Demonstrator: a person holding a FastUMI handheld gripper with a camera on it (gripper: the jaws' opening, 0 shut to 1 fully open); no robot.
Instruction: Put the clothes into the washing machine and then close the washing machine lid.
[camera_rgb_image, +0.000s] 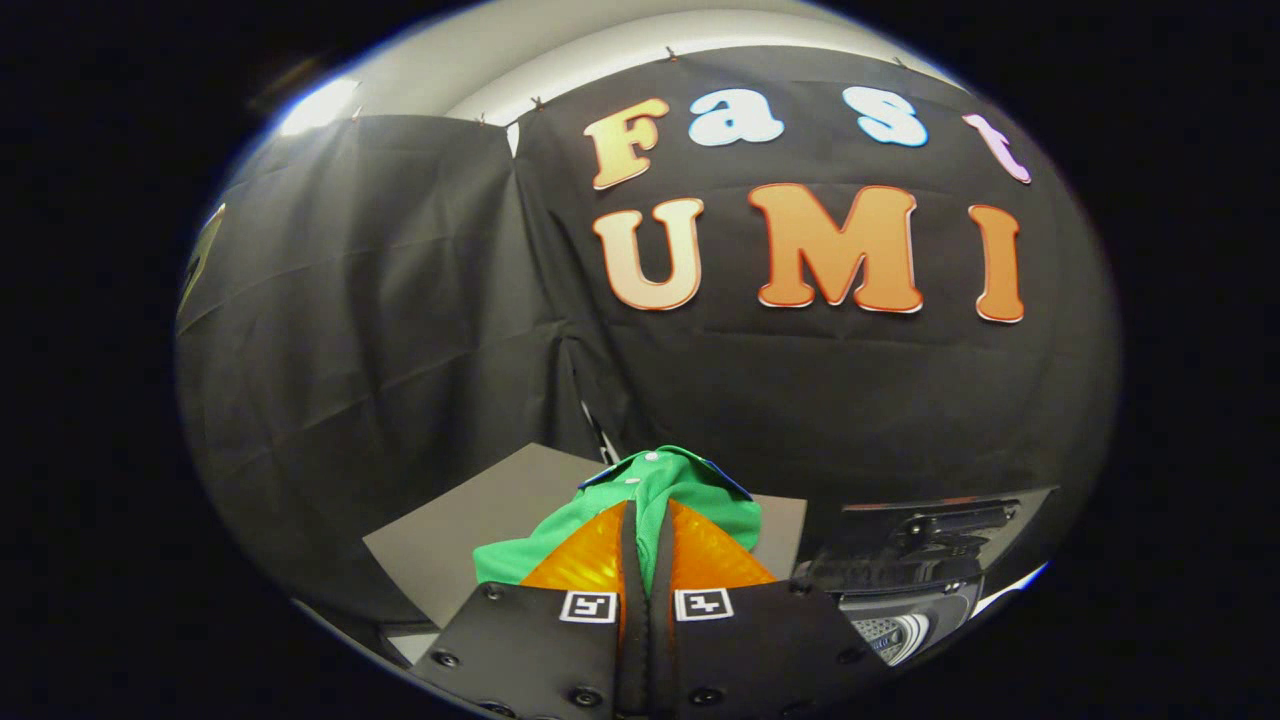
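A green garment (668, 485) with a blue collar edge hangs bunched between my two fingers, held up above the table. My gripper (647, 515) is shut on it, and the cloth spills out past both fingertips and down the left side. To the right of the fingers and lower down stands the washing machine (905, 590), dark on top with its lid (935, 525) raised and a pale rim of the tub showing below it.
A grey tabletop (470, 530) lies under and to the left of the garment. Black cloth walls close the booth behind and to the left. A thin cable runs down the corner where the two walls meet.
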